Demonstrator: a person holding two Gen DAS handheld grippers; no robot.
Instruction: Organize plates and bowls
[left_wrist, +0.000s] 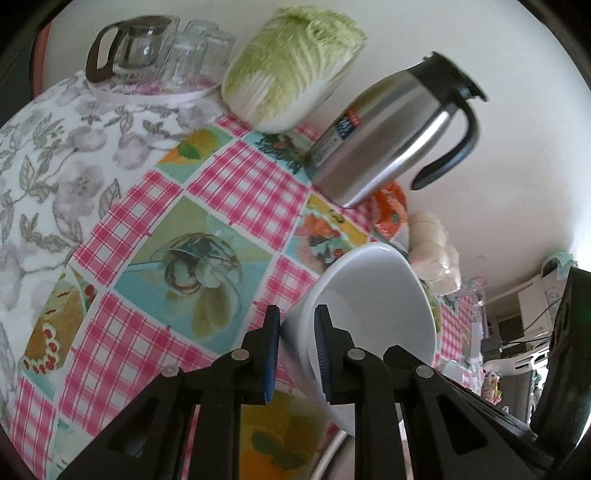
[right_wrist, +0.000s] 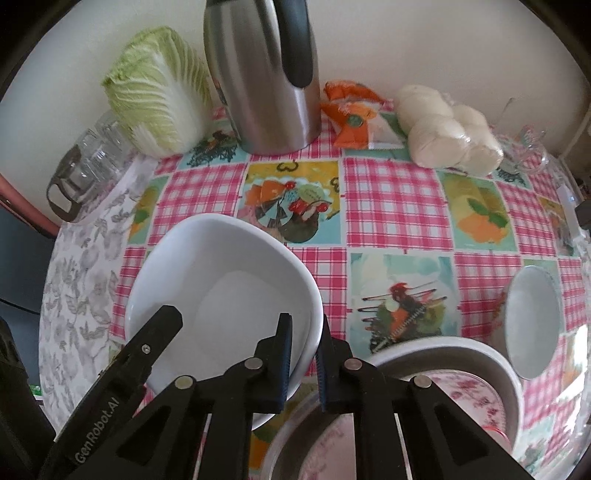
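Both tongs pinch the same white bowl (right_wrist: 221, 291), one on each side of its rim, and that shared hold is what the next move hinges on. In the right wrist view, the right tongs (right_wrist: 304, 354) are pressed together on the bowl's rim at about 5 o'clock of the bowl, one blue pad inside the wall and one outside; the bowl spreads away from them toward 10 o'clock. The black finger (right_wrist: 155, 332) of the other tool enters from 7 o'clock and reaches the bowl's near-left rim. In the left wrist view, the left tongs (left_wrist: 297, 343) are likewise closed on the rim of the white bowl (left_wrist: 369, 295), and the bowl tilts up and away toward 1 o'clock.

The bowl looks lifted off the checked cloth of the counter (right_wrist: 388, 206) rather than resting on it, though its underside is hidden. It is roundish, so it has no real long axis; what matters is that the two grips sit roughly opposite each other, so neither hand is nearer.

From the right tongs, a stack of larger dishes (right_wrist: 480, 373) with a flowered plate lies just beside them at 4 o'clock, and a smaller white bowl (right_wrist: 532, 321) sits farther out at 3 o'clock. My guess is the held bowl must travel to that side to be nested.
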